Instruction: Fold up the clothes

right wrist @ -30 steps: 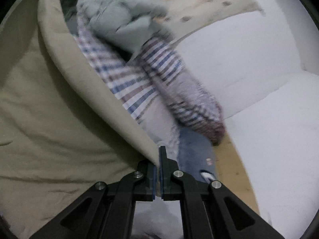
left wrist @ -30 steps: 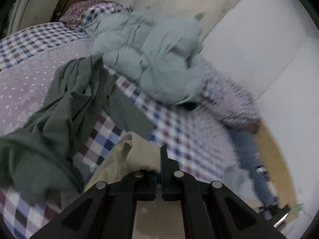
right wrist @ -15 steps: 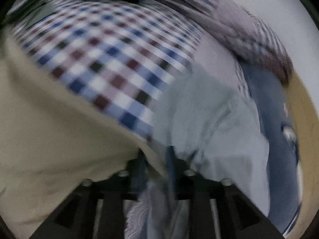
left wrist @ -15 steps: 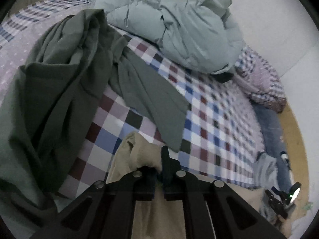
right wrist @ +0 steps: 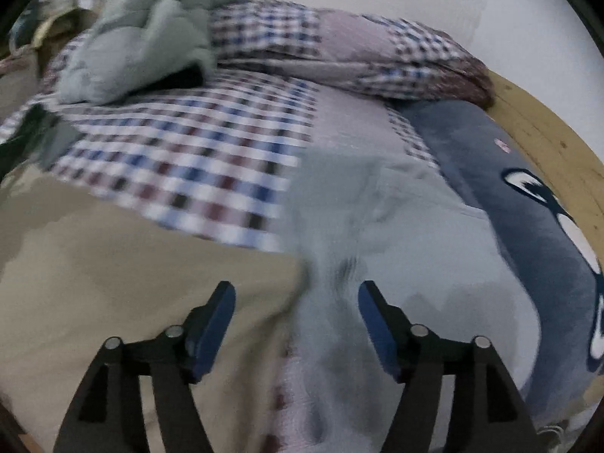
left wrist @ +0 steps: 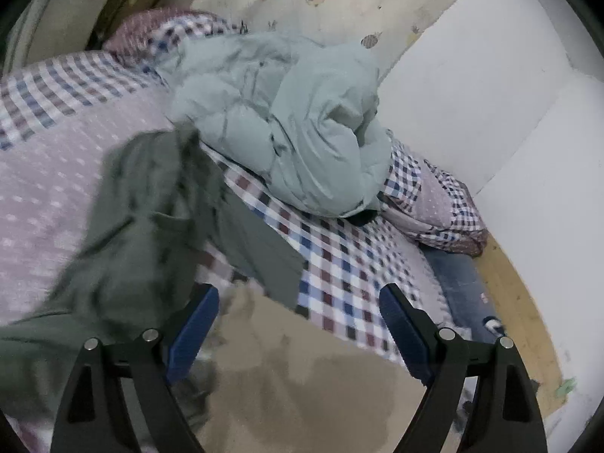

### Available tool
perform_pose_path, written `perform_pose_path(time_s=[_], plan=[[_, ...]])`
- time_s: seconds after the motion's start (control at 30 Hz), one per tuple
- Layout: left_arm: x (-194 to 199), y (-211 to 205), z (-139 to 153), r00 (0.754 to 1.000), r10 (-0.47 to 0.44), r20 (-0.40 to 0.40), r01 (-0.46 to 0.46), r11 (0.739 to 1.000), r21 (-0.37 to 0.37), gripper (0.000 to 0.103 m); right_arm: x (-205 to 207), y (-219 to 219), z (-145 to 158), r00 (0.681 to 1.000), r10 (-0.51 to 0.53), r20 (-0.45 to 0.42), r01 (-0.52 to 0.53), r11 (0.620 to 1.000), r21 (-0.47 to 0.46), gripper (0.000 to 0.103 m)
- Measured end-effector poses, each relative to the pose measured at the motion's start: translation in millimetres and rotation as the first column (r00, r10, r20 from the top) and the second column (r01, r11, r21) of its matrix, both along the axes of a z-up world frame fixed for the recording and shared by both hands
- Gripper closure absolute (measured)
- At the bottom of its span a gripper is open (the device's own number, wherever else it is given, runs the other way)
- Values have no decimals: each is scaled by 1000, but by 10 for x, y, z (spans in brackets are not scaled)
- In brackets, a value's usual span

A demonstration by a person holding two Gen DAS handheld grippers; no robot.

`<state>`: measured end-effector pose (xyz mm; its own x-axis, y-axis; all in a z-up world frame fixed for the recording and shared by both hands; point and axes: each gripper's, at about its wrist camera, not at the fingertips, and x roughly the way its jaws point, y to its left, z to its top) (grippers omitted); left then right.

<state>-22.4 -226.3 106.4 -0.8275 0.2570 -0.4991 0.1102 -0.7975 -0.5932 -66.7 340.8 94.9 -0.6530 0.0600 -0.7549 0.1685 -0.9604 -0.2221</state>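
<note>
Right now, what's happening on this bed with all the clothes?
A person is folding clothes with a handheld gripper in each hand. Both have just been opening: the left gripper and right gripper stand open over the tan garment, nothing pinched between the pads. A dark green garment and a pale green puffy jacket lie unfolded on the checked bedspread.

Beige garment (left wrist: 302, 385) (lower part cropped), blurred

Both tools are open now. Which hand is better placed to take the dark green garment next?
Probably the left. The left tool is open right beside the dark green garment. The right tool faces tan cloth and grey fabric instead.
</note>
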Motion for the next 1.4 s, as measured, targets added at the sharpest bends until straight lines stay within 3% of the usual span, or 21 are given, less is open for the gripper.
perform_pose_path(time_s=[0.23, 0.3, 0.4, 0.53, 0.6, 0.73, 0.9, 1.03, 1.2, 1.4], plan=[[840, -78, -273, 1000, 9, 28, -6, 993, -120, 14, 623, -665, -165, 997, 71, -7, -71, 963, -259, 26], [1033, -67, -421, 998, 2, 62, 6, 992, -123, 14, 763, -811, -251, 997, 72, -2, -69, 938, -339, 25], [1243, -90, -615, 994, 4, 107, 3, 998, -68, 14, 1001, -1052, -347, 997, 72, -26, -77, 902, -425, 25], [1477, -126, -825, 986, 30, 162, -31, 1000, 1, 14, 1283, -1400, -280, 984, 112, -135, -156, 913, -378, 22], [1552, -124, -889, 984, 34, 176, -37, 999, 15, 14, 1326, -1486, -280, 981, 124, -147, -171, 913, -371, 21], [1699, -120, -954, 983, 34, 181, -40, 999, 27, 14, 1409, -1603, -449, 985, 131, -109, -164, 901, -401, 20], [1932, -108, -1071, 985, 41, 169, -57, 994, 95, 14, 1440, -1695, -662, 992, 114, -46, -123, 938, -325, 20], [2054, -138, -1163, 988, 52, 148, -78, 982, 173, 14, 1491, -1651, -670, 997, 72, -24, -76, 930, -359, 20], [2179, -155, -1343, 991, 58, 123, -94, 946, 309, 14, 1638, -1734, -464, 987, 83, -135, -131, 904, -406, 20], [2220, -106, -1523, 990, 50, 135, -95, 929, 357, 14, 1805, -2003, -275, 956, 123, -267, -225, 892, -391, 14]])
